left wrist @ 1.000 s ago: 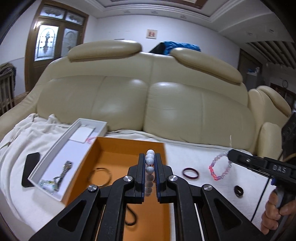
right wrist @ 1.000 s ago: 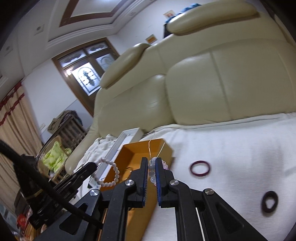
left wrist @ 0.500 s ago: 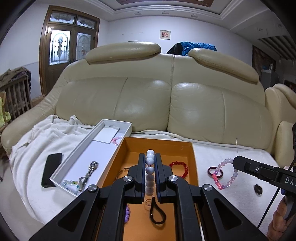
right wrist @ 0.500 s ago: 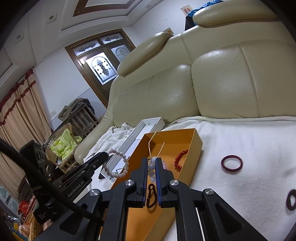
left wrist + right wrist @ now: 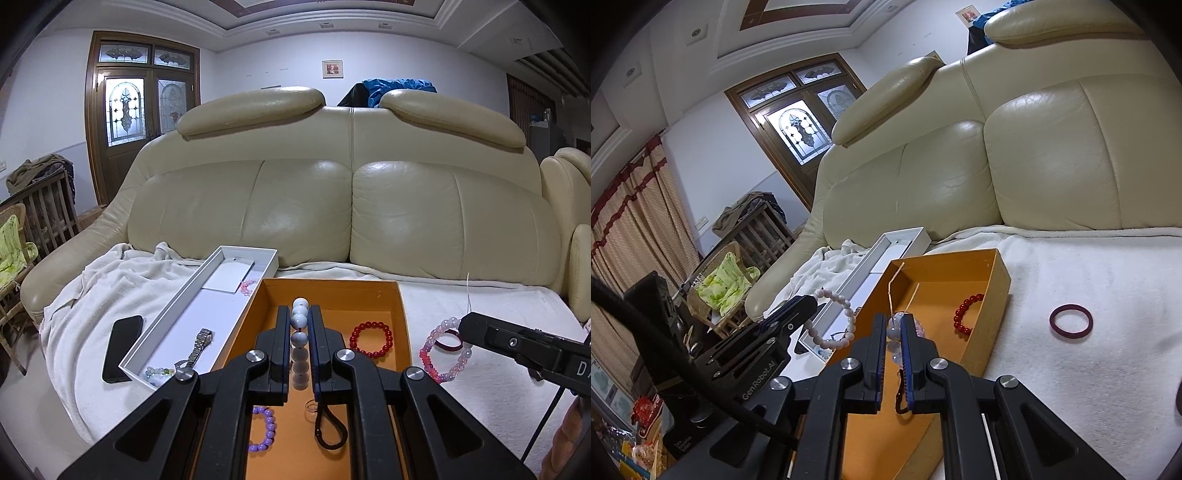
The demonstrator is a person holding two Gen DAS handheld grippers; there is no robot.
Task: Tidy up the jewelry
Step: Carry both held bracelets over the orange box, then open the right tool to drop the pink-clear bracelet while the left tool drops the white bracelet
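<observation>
Left wrist: left gripper (image 5: 299, 332) pinching white bead bracelet (image 5: 300, 341) over orange box (image 5: 402, 314). Right gripper (image 5: 894, 341) pinching pink bead bracelet (image 5: 918, 328) at box edge. Risk: early release drops pink one outside onto blanket (image 5: 1089, 280).

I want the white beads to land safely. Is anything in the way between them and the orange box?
Nothing visible blocks them. The left gripper holds the white bead bracelet above the open orange box. A red bracelet, purple bracelet and black loop already lie inside, with bare floor between.
</observation>
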